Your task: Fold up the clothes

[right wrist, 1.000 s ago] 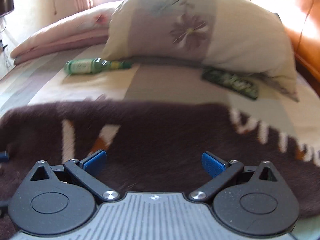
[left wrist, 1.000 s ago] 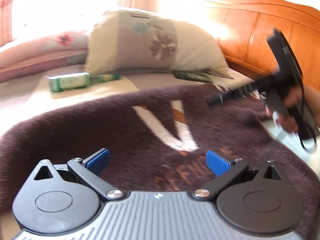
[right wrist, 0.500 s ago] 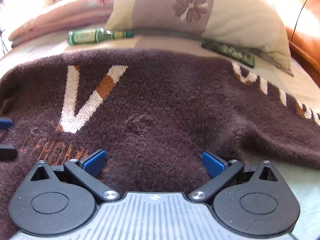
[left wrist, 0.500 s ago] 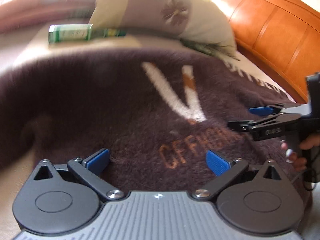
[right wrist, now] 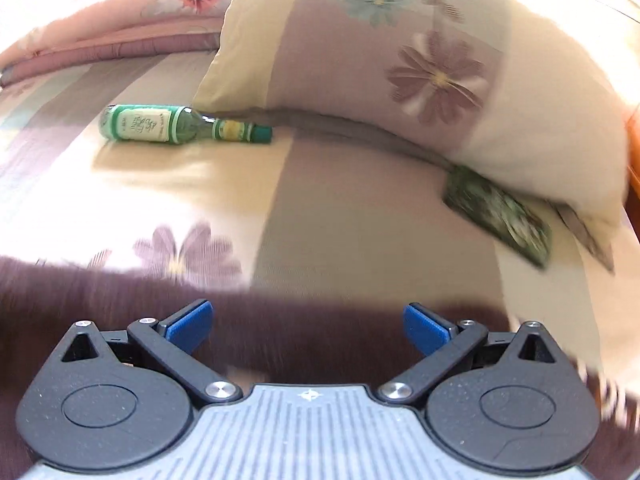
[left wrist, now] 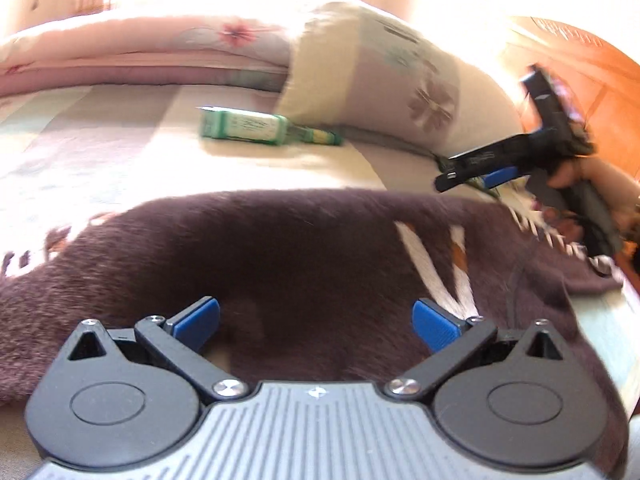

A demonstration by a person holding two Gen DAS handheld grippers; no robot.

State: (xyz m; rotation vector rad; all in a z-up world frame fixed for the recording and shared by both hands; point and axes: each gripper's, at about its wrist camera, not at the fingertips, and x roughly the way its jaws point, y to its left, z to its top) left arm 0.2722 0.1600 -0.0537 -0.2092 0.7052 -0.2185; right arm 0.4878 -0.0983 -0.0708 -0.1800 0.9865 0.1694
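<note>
Lying spread flat across the near half of the bed sheet (left wrist: 120,152): a fuzzy dark brown sweater (left wrist: 312,256), white V-shaped mark with an orange patch toward its right side, white fringe-like pattern along the far left and far right edges. Hovering low over the near hem: left gripper (left wrist: 316,320), blue pads (left wrist: 196,320) spread wide apart, nothing between them, only brown pile showing in the gap. Held up at the far right of the left view, above the sweater's right edge: right gripper (left wrist: 476,172), dark body gripped by a hand (left wrist: 572,184), blurred, jaws seemingly parted but too smeared there to be sure. Confirmed from its own camera: right gripper (right wrist: 306,326) released, blue fingertips (right wrist: 426,328) well apart, empty, poised over the blurred far edge of the sweater (right wrist: 304,332). Farther off on the striped, flower-printed sheet (right wrist: 340,208): a green glass bottle (right wrist: 176,124) on its side, cap pointing right, just beside the near left corner of a large floral pillow (right wrist: 420,64). Tucked partly under the pillow's near right corner: a flat green printed packet (right wrist: 500,212), edges smeared. Stacked at the far left, behind the pillow: a folded pink quilt (right wrist: 120,12) with flower motifs. Glowing at the far right in the left view: an orange wooden headboard (left wrist: 592,64), washed out by strong light.
</note>
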